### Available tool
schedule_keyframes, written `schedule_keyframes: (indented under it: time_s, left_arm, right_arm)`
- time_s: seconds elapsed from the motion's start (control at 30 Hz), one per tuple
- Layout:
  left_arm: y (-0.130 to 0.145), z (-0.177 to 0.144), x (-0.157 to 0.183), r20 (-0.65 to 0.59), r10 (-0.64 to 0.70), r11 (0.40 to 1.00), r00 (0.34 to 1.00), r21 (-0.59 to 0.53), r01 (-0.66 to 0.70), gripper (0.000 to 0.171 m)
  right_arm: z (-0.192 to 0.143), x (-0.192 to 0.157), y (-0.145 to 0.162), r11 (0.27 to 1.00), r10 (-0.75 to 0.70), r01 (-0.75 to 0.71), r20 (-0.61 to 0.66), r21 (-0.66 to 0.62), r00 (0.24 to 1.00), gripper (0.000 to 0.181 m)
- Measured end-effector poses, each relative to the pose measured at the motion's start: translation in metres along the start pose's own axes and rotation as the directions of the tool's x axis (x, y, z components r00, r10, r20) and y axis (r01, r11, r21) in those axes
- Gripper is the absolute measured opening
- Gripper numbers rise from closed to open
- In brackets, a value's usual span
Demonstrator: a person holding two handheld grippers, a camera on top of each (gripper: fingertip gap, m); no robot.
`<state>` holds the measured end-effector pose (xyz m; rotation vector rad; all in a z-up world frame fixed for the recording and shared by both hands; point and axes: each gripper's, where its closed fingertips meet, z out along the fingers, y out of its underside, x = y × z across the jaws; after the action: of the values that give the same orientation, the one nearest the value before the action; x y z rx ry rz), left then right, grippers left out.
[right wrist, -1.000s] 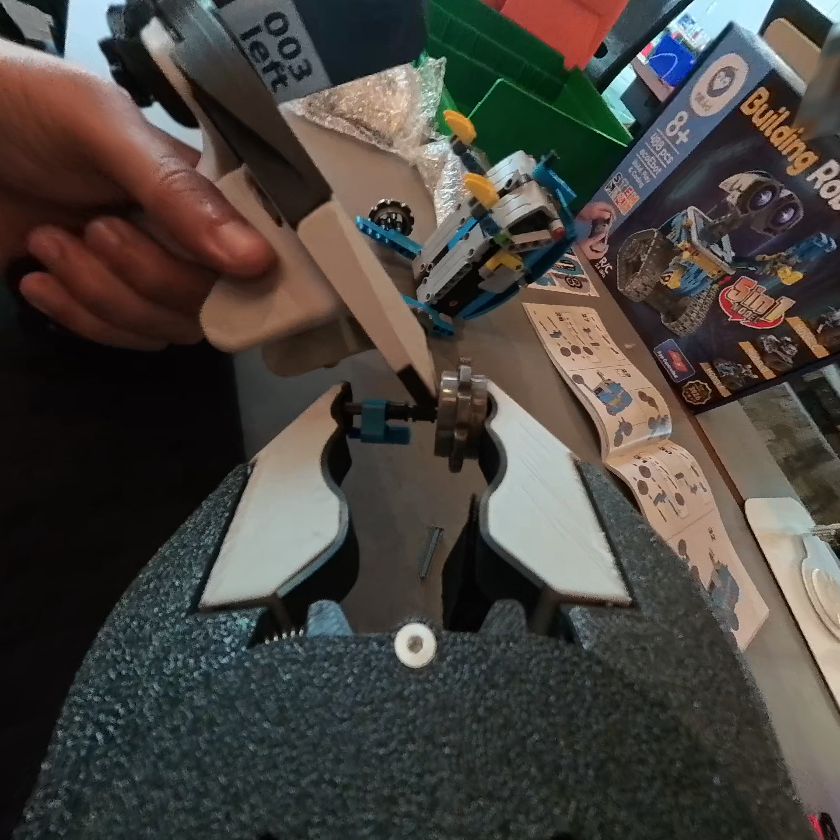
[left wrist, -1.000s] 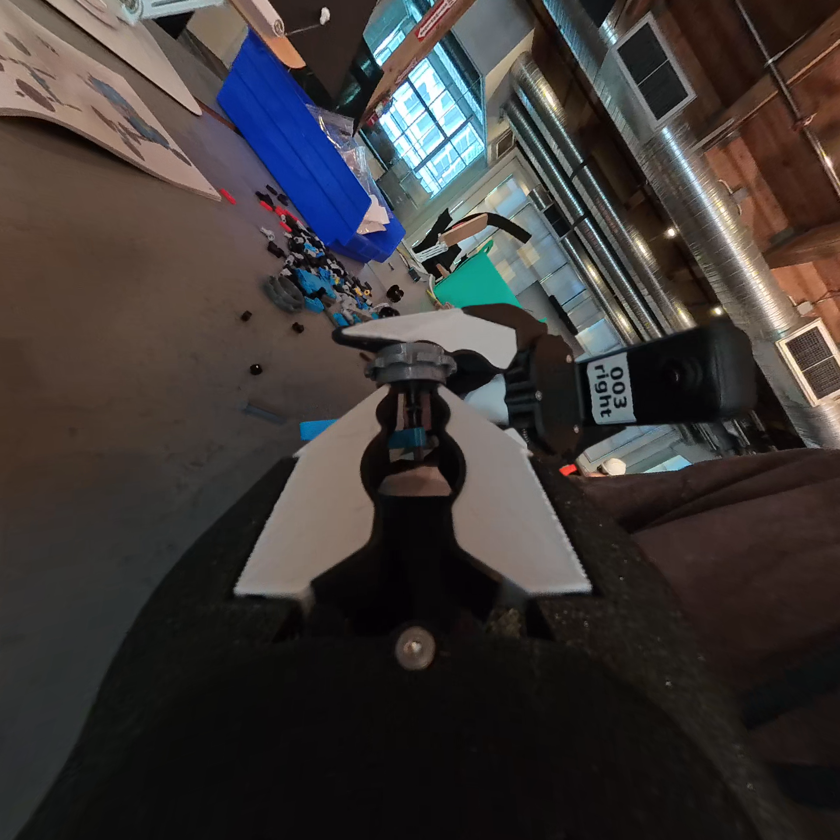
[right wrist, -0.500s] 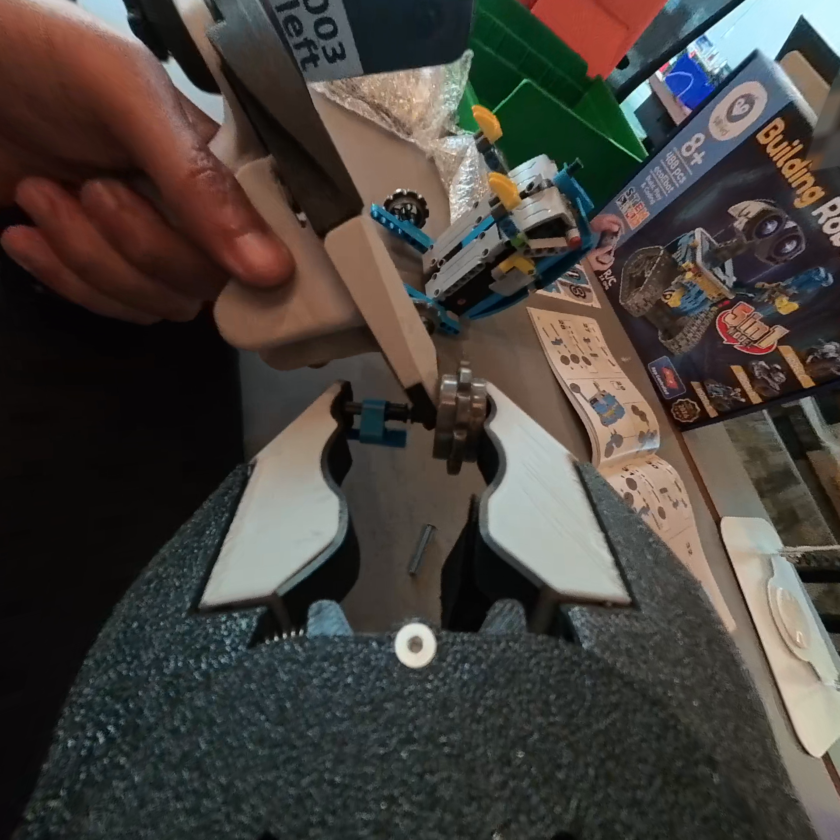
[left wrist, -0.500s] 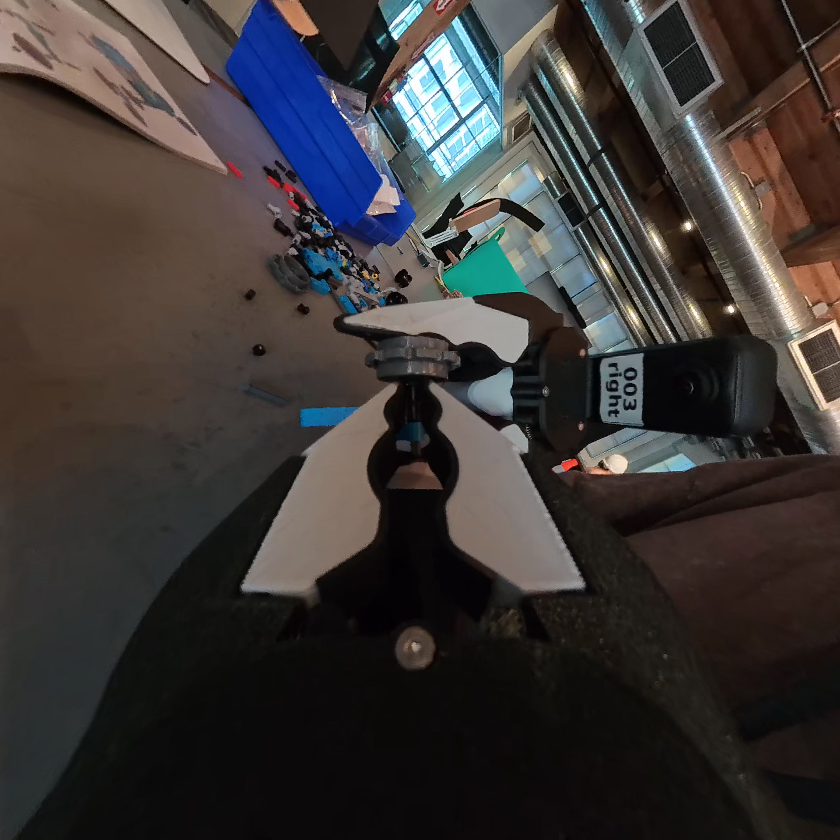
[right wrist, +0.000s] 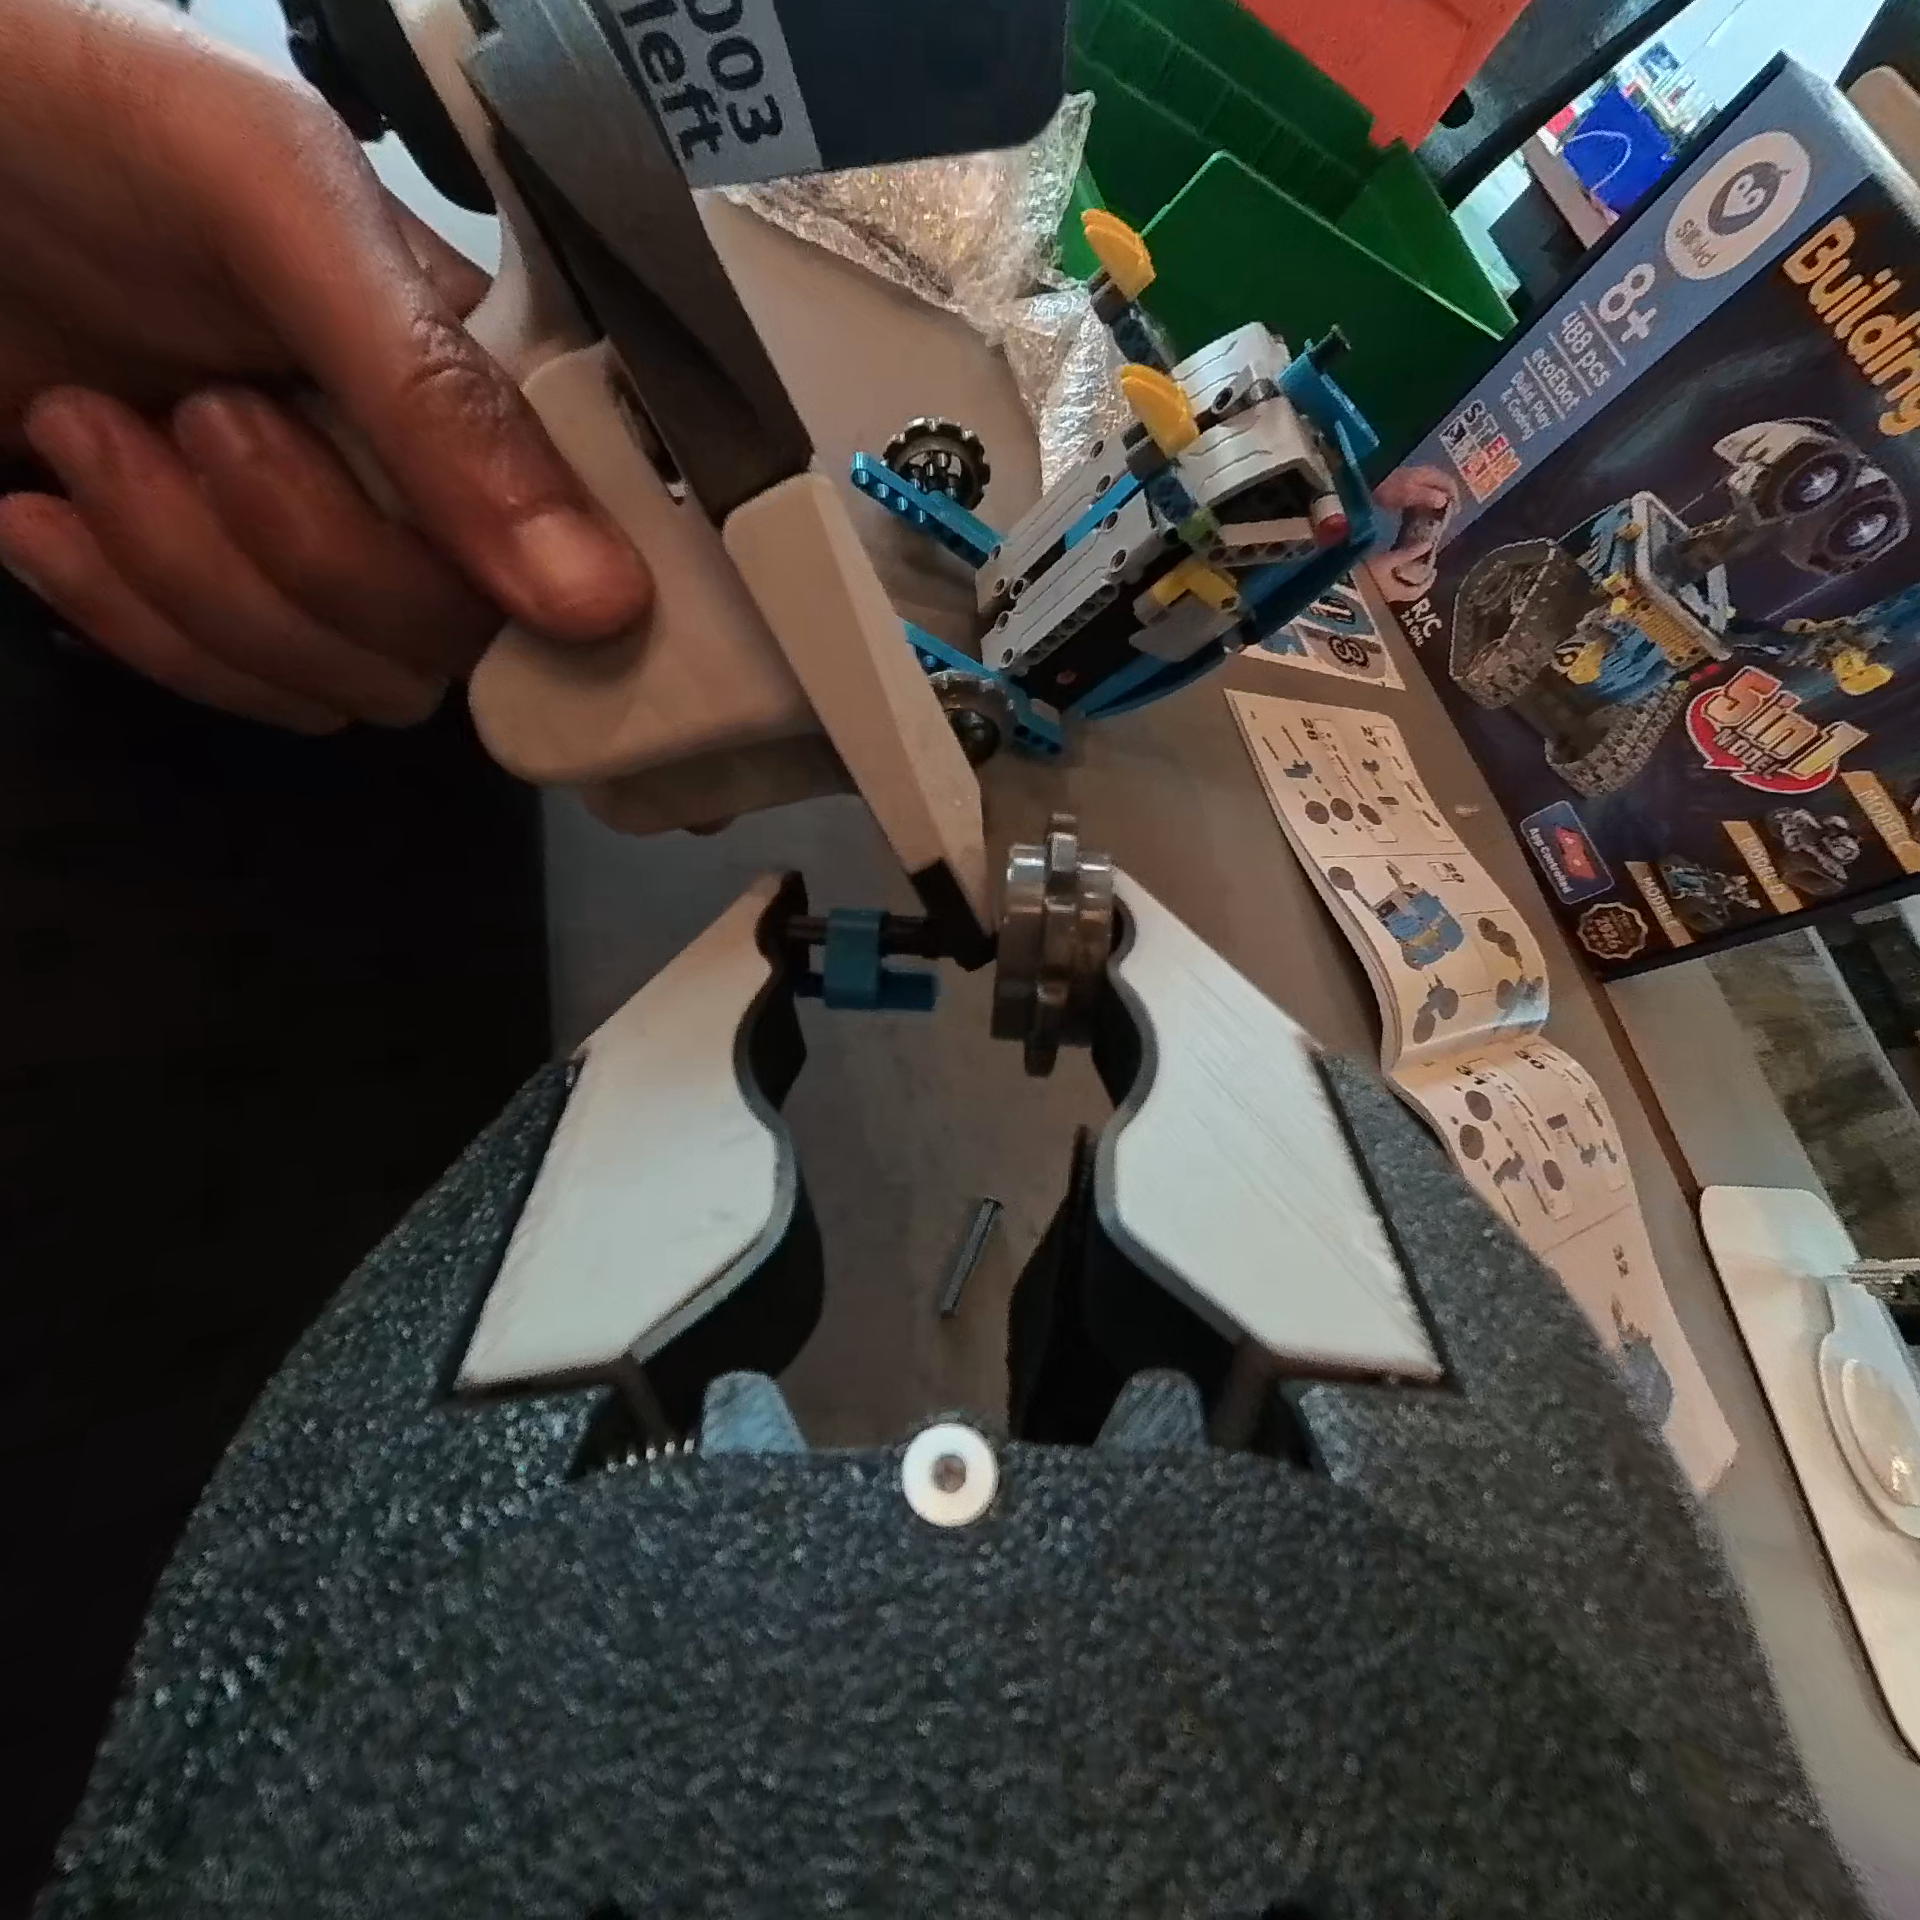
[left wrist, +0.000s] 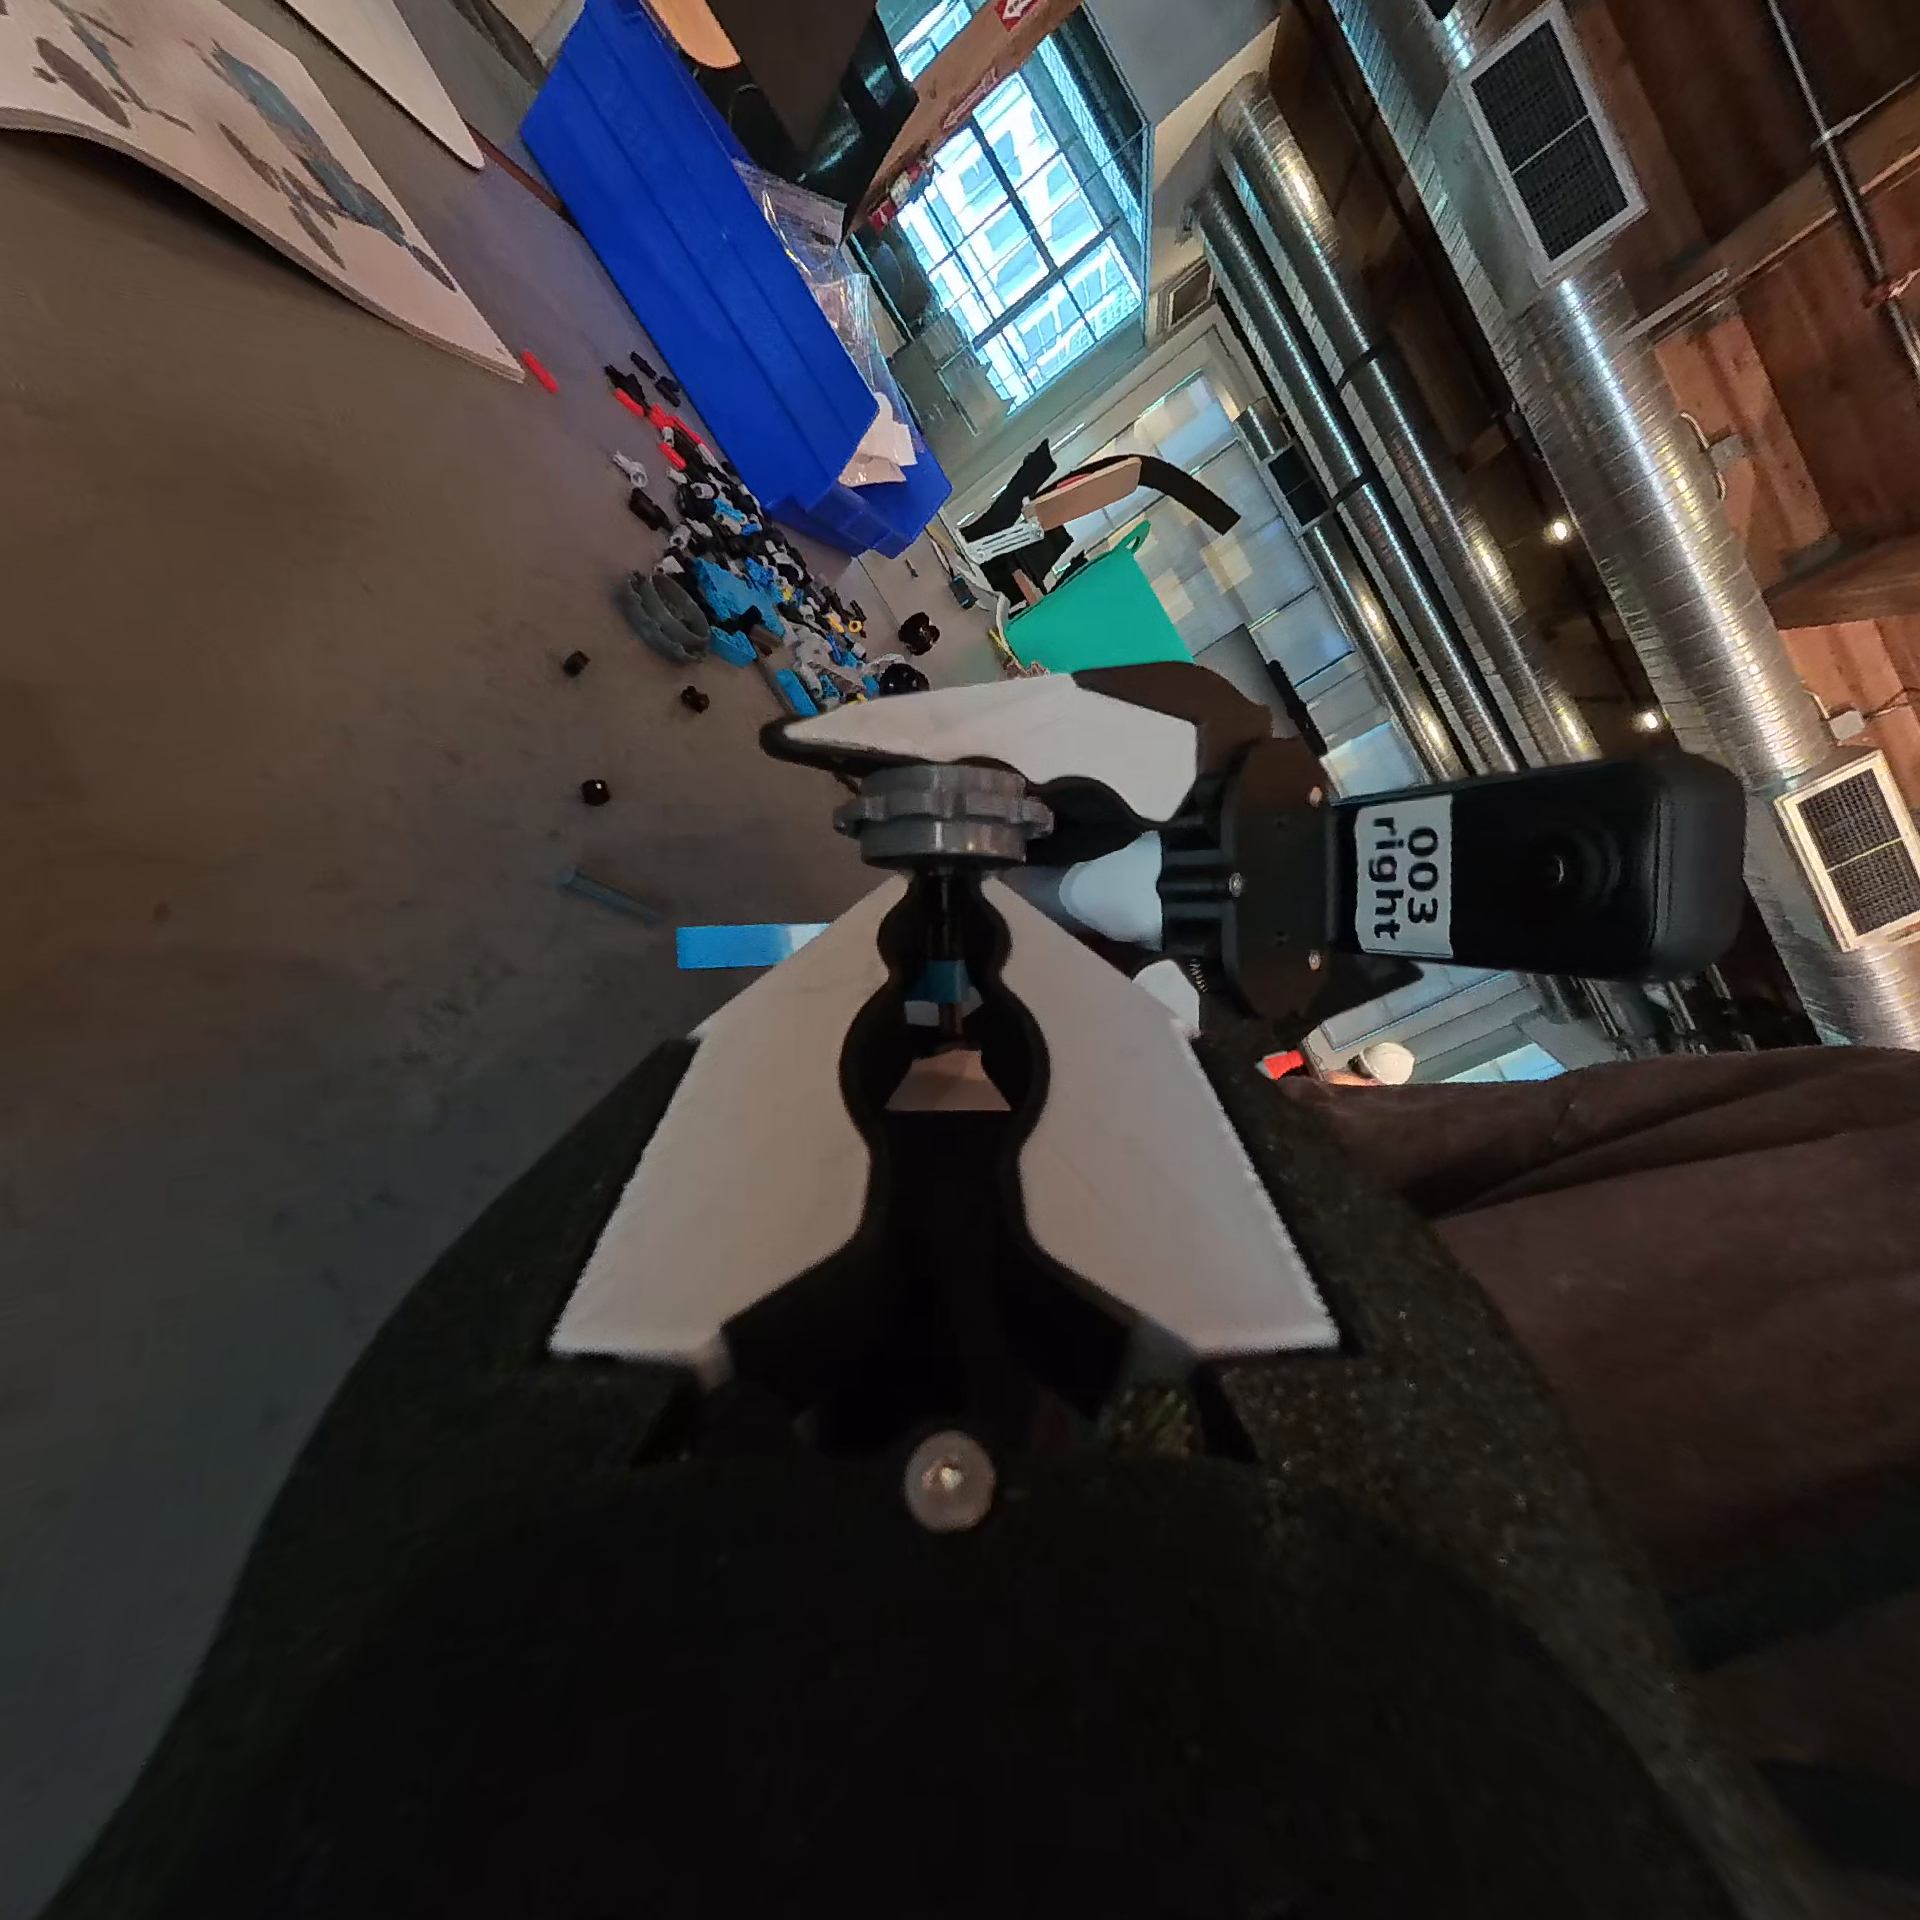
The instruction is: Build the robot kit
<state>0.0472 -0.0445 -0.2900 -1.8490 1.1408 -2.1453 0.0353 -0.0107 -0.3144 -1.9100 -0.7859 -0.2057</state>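
A small assembly hangs above the table: a black axle (right wrist: 904, 928) carrying a blue connector (right wrist: 857, 961) and a grey gear (right wrist: 1049, 945). My right gripper (right wrist: 945, 914) is shut on it lengthwise, one finger on the axle's end and the other against the gear. My left gripper (left wrist: 940, 906) is shut on the axle between the connector (left wrist: 940, 987) and the gear (left wrist: 940, 821). In the right wrist view a hand holds the left gripper (right wrist: 940, 883), which comes in from the upper left. In the left wrist view the right gripper's finger (left wrist: 997, 727) lies just beyond the gear.
A partly built blue and white model (right wrist: 1164, 540), a toy box (right wrist: 1714, 582), an open instruction booklet (right wrist: 1403, 883), green bins (right wrist: 1247, 177) and a loose dark pin (right wrist: 966, 1268) are on the table. A blue bin (left wrist: 707, 239) and a pile of small parts (left wrist: 727, 603) lie farther off. The tips of both grippers are at nearly the same place.
Both grippers have shifted slightly together with the assembly; the left gripper sits a little higher in the right wrist view. Both grips are unchanged.
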Motion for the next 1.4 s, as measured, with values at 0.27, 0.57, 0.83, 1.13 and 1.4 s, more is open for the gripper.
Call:
schedule_keyframes:
  time_s: [0.27,0.57,0.83,1.13,1.4]
  left_arm:
    - [0.003,0.001,0.001,0.012,0.035,0.999,0.999,-0.012,-0.035,0.006]
    - [0.003,0.001,0.003,-0.031,-0.006,1.0,1.0,-0.027,0.005,0.008]
    - [0.011,0.004,0.01,-0.066,0.02,0.997,0.998,-0.076,-0.025,0.016]
    - [0.003,0.001,0.014,-0.135,-0.038,0.997,0.99,-0.076,0.028,0.062]
    - [0.0,0.0,0.009,-0.138,-0.105,0.993,0.985,-0.068,0.096,0.04]
  right_arm:
    - [-0.002,-0.002,0.0,1.0,-0.023,0.023,-0.035,-0.003,0.999,0.055]
    - [-0.003,-0.006,-0.001,0.997,0.073,-0.075,0.056,0.033,0.996,0.051]
    - [-0.008,0.005,0.0,0.998,0.058,-0.058,0.006,0.037,0.998,0.051]
    - [-0.021,-0.012,-0.009,0.988,0.055,-0.079,0.173,0.134,0.983,0.053]
    - [-0.012,-0.019,-0.009,0.995,-0.017,0.004,0.134,0.099,0.991,0.056]
